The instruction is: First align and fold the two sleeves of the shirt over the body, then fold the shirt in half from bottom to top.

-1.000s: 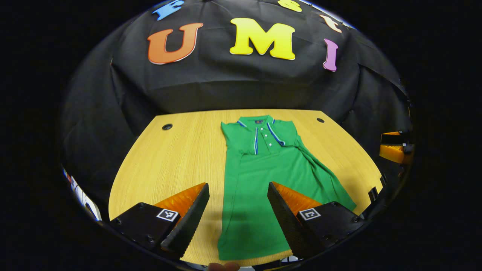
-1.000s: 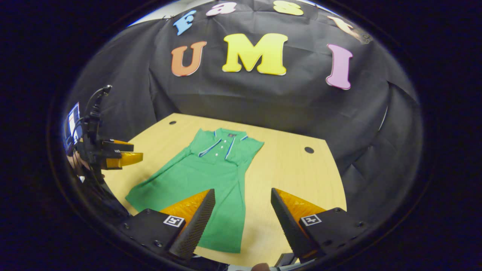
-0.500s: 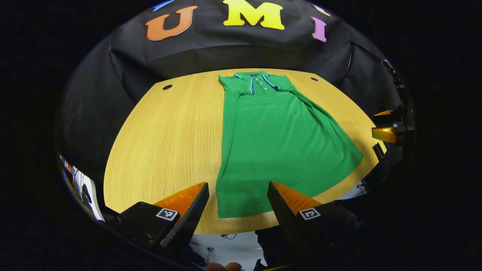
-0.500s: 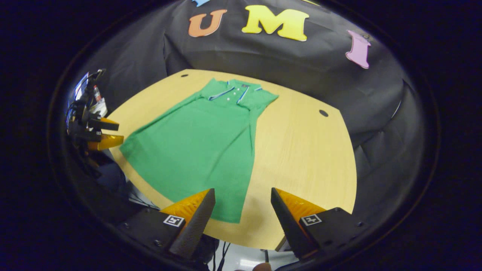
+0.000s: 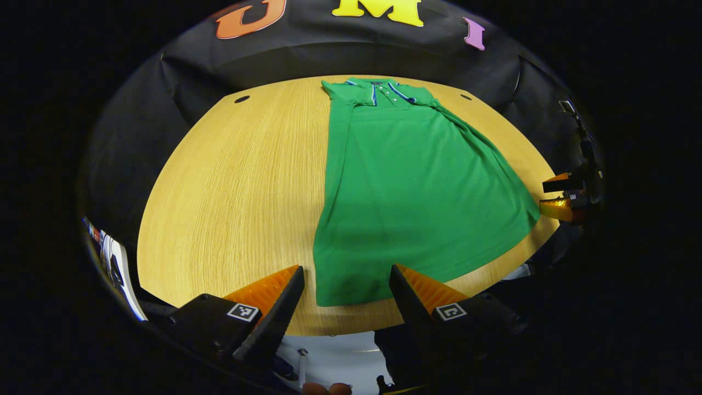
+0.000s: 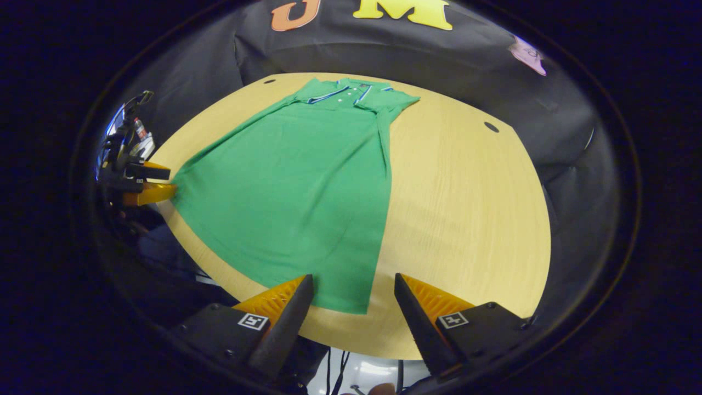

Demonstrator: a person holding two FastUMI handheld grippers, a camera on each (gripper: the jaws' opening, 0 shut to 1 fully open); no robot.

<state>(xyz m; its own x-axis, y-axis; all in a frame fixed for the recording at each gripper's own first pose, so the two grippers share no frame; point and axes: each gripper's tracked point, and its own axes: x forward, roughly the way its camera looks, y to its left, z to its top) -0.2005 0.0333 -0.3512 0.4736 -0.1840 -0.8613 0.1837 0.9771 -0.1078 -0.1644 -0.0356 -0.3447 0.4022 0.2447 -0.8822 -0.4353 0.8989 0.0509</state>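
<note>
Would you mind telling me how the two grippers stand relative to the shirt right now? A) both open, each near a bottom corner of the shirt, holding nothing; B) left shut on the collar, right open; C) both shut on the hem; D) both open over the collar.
A: the left gripper and right gripper both stand open with nothing between the fingers, each at a bottom corner of the shirt, far from the collar.
</note>
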